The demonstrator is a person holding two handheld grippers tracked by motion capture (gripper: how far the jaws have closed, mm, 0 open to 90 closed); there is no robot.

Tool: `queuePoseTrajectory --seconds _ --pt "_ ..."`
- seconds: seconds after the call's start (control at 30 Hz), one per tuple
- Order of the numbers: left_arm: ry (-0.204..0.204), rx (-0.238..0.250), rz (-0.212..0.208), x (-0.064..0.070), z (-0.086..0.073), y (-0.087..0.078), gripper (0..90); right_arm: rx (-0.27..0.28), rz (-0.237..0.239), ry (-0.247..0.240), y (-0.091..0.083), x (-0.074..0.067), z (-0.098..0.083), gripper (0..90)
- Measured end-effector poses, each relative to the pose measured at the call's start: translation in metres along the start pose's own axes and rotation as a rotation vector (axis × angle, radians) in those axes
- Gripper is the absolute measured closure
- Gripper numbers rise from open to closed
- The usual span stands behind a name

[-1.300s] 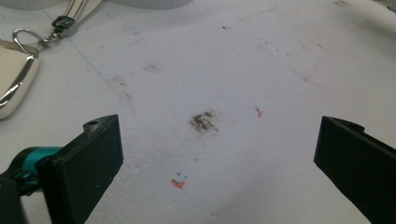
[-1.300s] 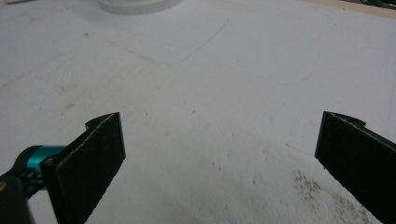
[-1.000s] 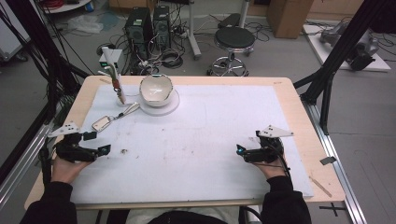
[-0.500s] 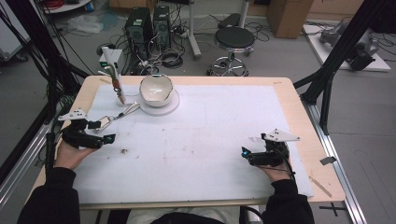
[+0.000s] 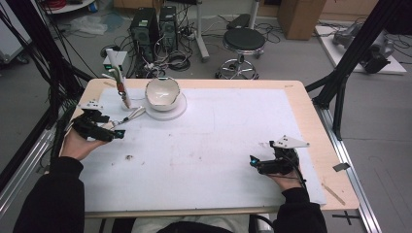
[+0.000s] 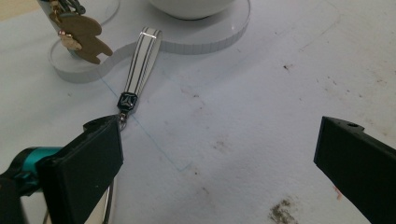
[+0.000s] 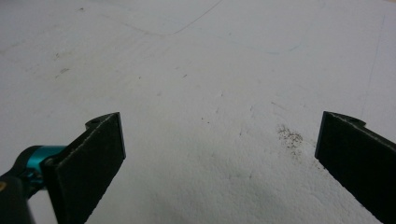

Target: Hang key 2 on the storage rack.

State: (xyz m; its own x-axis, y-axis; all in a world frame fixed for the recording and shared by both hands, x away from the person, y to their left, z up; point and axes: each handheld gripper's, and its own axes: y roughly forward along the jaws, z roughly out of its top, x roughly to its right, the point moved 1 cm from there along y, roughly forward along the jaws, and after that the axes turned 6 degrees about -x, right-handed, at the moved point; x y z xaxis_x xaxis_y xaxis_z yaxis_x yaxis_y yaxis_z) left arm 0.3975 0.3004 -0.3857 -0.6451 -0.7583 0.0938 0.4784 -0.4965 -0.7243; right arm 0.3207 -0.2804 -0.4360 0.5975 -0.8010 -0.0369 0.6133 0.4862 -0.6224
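Left gripper view: our left gripper (image 6: 219, 154) has its jaws spread wide, nothing between them. We see the key strap (image 6: 142, 60), a striped white-and-dark band with a metal loop at the far end and a small dark clasp at the near end, lying flat on the white mat (image 6: 261, 93), ahead of the left-hand jaw. Clasp end sits just beyond that jaw's tip; whether it touches we can't tell. Strap's far end reaches the edge of the clear round base (image 6: 219, 37) under the white bowl (image 6: 191, 7), which is straight ahead of us and farther off. Brown bear-shaped charm (image 6: 84, 35) hangs beyond the strap, ahead-left of the jaw, over a second clear base.

High view: left gripper (image 5: 104, 130) is raised in the left hand, pointing toward the strap (image 5: 128, 116) and bowl (image 5: 163, 92). Right gripper (image 5: 265, 164) is well apart from all of that, low over the mat, aimed back toward the left one.

Right gripper view: right gripper (image 7: 219, 154) is also released, jaws wide apart, bare stained mat (image 7: 210, 70) ahead and between them.
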Motion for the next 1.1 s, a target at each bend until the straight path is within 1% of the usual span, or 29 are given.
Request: queuePoseTrajectory --seconds 0.07,0.13,0.17,0.2,0.23,0.3,0.37,0.5,0.53,0.6,0.63,0.67,0.73,0.83,0.87,0.9,0.97,1.0,1.03,1.07,1.1 --pt "0.012 -0.014 0.004 -0.001 0.003 0.002 1.7 -0.002 -0.005 -0.006 0.000 0.000 0.000 0.7" --pt "0.019 -0.019 0.008 -0.002 0.004 0.004 1.8 0.002 -0.004 -0.001 0.000 -0.001 0.000 0.7" --pt "0.038 -0.033 0.039 -0.006 0.006 0.007 1.8 0.006 -0.005 0.001 0.000 0.000 0.000 0.7" --pt "0.043 -0.051 0.052 -0.008 0.007 0.009 1.8 0.009 -0.005 0.001 -0.001 0.001 0.000 0.7" --pt "0.034 -0.062 0.054 -0.011 0.008 0.011 1.8 0.010 -0.002 0.011 -0.001 0.001 0.000 0.7" --pt "0.041 -0.075 0.054 -0.014 0.012 0.014 1.8 0.012 0.001 0.014 -0.002 0.002 0.000 0.7" --pt "0.043 -0.079 0.052 -0.016 0.015 0.016 1.8 0.018 0.004 0.016 -0.002 0.002 0.000 0.7" --pt "0.052 -0.096 0.045 -0.019 0.018 0.020 1.8 0.016 0.005 0.020 -0.002 0.002 0.000 0.7" --pt "0.057 -0.106 0.046 -0.020 0.019 0.021 1.8 0.017 0.004 0.020 -0.002 0.002 0.000 0.7" --pt "0.058 -0.144 0.054 -0.020 0.025 0.024 1.8 0.017 0.005 0.019 -0.002 0.002 0.000 0.8" --pt "0.058 -0.144 0.054 -0.020 0.025 0.024 1.9 0.017 0.005 0.019 -0.002 0.002 0.000 0.8" --pt "0.060 -0.171 0.035 -0.021 0.029 0.027 3.4 0.017 0.005 0.018 -0.002 0.002 0.000 0.7" --pt "0.064 -0.179 0.024 -0.021 0.032 0.030 6.7 0.017 0.004 0.016 -0.002 0.002 0.000 0.7" --pt "0.062 -0.169 0.020 -0.023 0.033 0.033 8.3 0.018 0.003 0.016 -0.002 0.002 0.000 0.7" --pt "0.065 -0.190 0.019 -0.026 0.031 0.039 8.4 0.016 0.004 0.019 -0.002 0.002 0.000 0.7" --pt "0.065 -0.190 0.019 -0.026 0.031 0.039 8.6 0.016 0.004 0.019 -0.002 0.002 0.000 0.7" --pt "0.067 -0.216 0.025 -0.029 0.029 0.048 9.4 0.019 0.006 0.019 -0.002 0.002 0.000 0.7" --pt "0.067 -0.214 0.028 -0.030 0.029 0.050 9.6 0.019 0.005 0.018 -0.002 0.002 0.000 0.7" --pt "0.076 -0.211 0.032 -0.030 0.029 0.053 11.3 0.018 0.005 0.018 -0.002 0.001 0.000 0.8" --pt "0.087 -0.218 0.034 -0.031 0.029 0.055 12.9 0.019 0.004 0.015 -0.002 0.002 0.000 0.8" --pt "0.087 -0.218 0.034 -0.031 0.029 0.055 14.0 0.019 0.004 0.013 -0.001 0.002 0.000 0.7"
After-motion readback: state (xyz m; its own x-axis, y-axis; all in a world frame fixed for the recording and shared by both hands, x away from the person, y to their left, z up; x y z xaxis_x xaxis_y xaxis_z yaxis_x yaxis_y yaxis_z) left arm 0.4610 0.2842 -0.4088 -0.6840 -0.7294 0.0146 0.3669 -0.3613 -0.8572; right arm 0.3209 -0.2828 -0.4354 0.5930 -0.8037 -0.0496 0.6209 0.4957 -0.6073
